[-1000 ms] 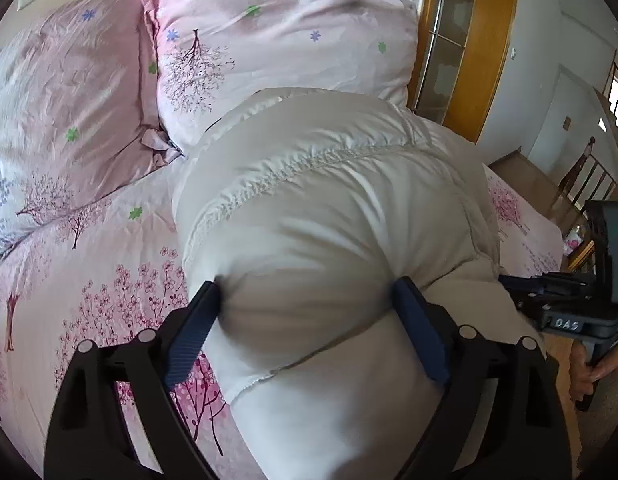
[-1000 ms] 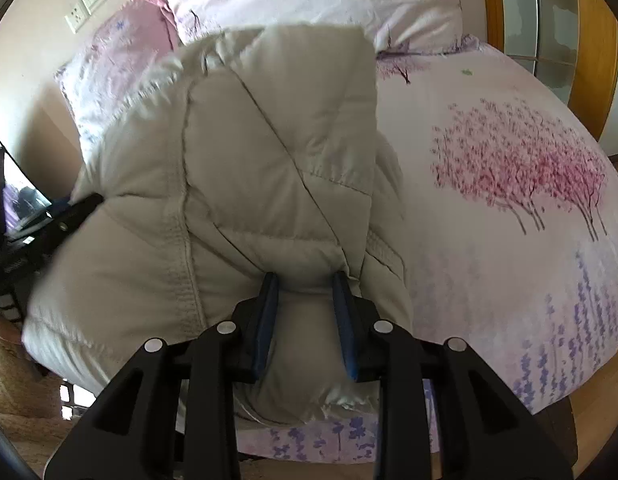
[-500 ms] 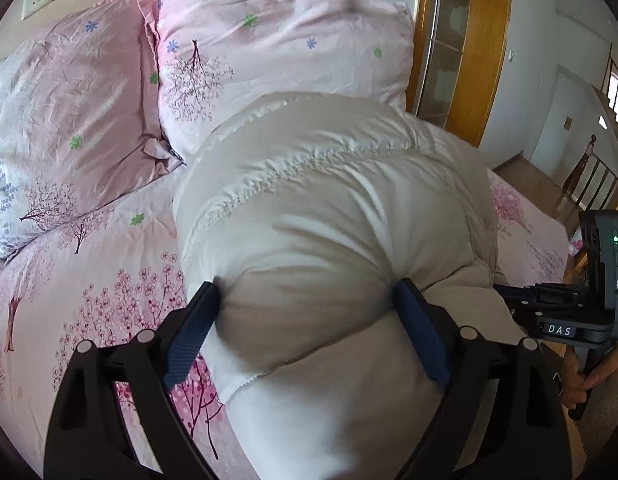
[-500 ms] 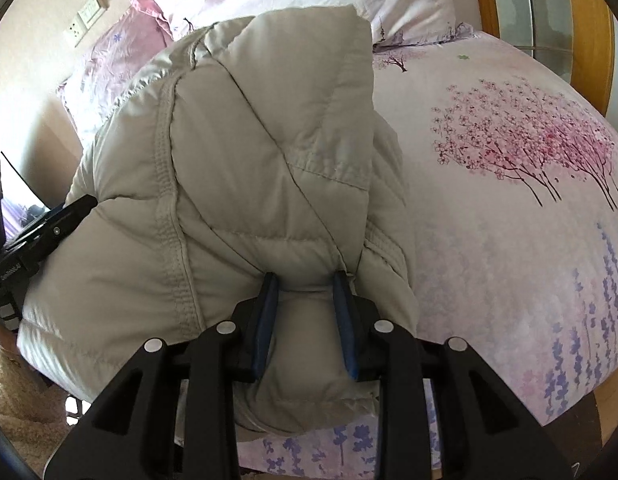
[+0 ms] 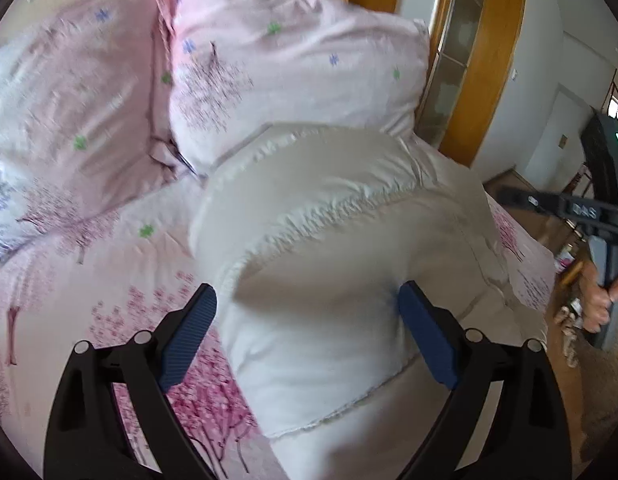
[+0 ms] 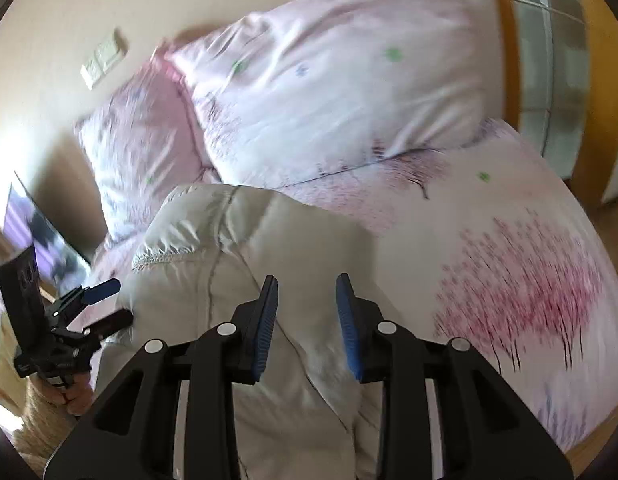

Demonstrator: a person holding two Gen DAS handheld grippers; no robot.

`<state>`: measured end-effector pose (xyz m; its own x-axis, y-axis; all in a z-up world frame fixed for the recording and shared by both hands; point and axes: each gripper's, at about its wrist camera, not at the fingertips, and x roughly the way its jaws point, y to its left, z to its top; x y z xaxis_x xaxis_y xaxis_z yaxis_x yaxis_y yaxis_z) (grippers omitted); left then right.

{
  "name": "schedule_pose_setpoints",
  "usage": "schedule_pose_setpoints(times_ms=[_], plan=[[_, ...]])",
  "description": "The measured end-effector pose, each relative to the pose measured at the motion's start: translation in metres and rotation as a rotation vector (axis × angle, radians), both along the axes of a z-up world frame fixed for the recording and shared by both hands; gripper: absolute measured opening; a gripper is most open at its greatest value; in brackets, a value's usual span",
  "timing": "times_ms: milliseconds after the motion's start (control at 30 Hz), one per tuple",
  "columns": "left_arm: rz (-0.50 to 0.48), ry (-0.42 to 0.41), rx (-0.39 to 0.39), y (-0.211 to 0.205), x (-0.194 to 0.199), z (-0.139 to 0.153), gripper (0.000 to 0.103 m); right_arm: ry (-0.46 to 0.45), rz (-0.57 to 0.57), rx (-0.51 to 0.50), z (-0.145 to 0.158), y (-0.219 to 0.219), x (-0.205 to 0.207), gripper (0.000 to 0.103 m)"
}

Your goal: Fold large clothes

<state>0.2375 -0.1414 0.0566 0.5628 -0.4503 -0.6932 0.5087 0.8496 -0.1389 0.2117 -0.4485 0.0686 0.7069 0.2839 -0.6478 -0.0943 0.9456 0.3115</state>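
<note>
1. Jacket placement first: the puffy cream down jacket [image 5: 341, 264] fills the centre and lower middle of your left wrist view, bunched into a thick mound on the bed [image 5: 89, 280], with its far edge just below the pink pillows [image 5: 293, 80] at the upper middle of the frame.
2. Your left gripper [image 5: 309, 312] is spread wide, with a fat bulge of jacket sitting between the blue fingers [image 5: 427, 332]. Whether they squeeze it or only flank it, you cannot tell from this view.
3. Your right gripper [image 6: 307, 320] is parted, hovering over the jacket in the lower middle of its view, pinching nothing.
4. Risk: down filling is springy and the shell looks slick. With no firm grip on the right, the fold will likely puff open and slide apart.
5. Risk: the bulge at the left gripper is thick. Close on it and you probably catch several layers at once, dragging the whole mound instead of one flap.
6. Risk: the jacket lies near the bed edge at the lower part of the right wrist view. A sideways pull there could tip the bulk off the mattress.
7. Risk: both views are motion-blurred. Fast moves may snag fabric on a finger, or bump the pillows.
</note>
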Motion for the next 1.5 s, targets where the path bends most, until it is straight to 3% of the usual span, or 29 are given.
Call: schedule_pose_setpoints(times_ms=[67, 200, 367, 433, 600, 800, 967, 1167, 1333, 1500], plan=[[-0.019, 0.038, 0.0, -0.006, 0.002, -0.005, 0.093, 0.038, 0.022, -0.053, -0.003, 0.013, 0.015, 0.031], [-0.027, 0.021, 0.047, -0.017, 0.0, -0.008, 0.093, 0.158, 0.025, -0.112, -0.026, 0.019, 0.036, 0.031], [-0.021, -0.015, 0.063, -0.026, -0.002, -0.008, 0.093, 0.313, 0.046, -0.074, -0.065, 0.007, 0.052, 0.031], [-0.008, -0.023, 0.059, -0.026, -0.004, -0.004, 0.093, 0.344, 0.055, -0.056, -0.074, 0.006, 0.057, 0.031], [0.043, -0.072, 0.074, -0.016, -0.02, 0.011, 0.093, 0.378, 0.063, -0.133, -0.082, 0.015, 0.063, 0.031], [0.036, -0.119, 0.084, -0.006, -0.054, 0.018, 0.093, 0.281, 0.033, -0.13, -0.057, 0.013, 0.043, 0.031], [0.018, -0.113, 0.082, -0.006, -0.069, 0.018, 0.093, 0.131, -0.012, -0.022, -0.029, -0.001, -0.014, 0.033], [0.02, -0.111, 0.083, -0.01, -0.083, 0.015, 0.093, 0.012, -0.024, -0.009, -0.024, 0.006, -0.073, 0.033], [0.033, -0.124, 0.097, -0.014, -0.098, 0.01, 0.098, -0.033, -0.022, -0.008, -0.031, 0.015, -0.09, 0.034], [0.044, -0.144, 0.116, -0.019, -0.104, -0.001, 0.101, -0.002, -0.051, -0.051, -0.051, 0.019, -0.095, 0.037]])
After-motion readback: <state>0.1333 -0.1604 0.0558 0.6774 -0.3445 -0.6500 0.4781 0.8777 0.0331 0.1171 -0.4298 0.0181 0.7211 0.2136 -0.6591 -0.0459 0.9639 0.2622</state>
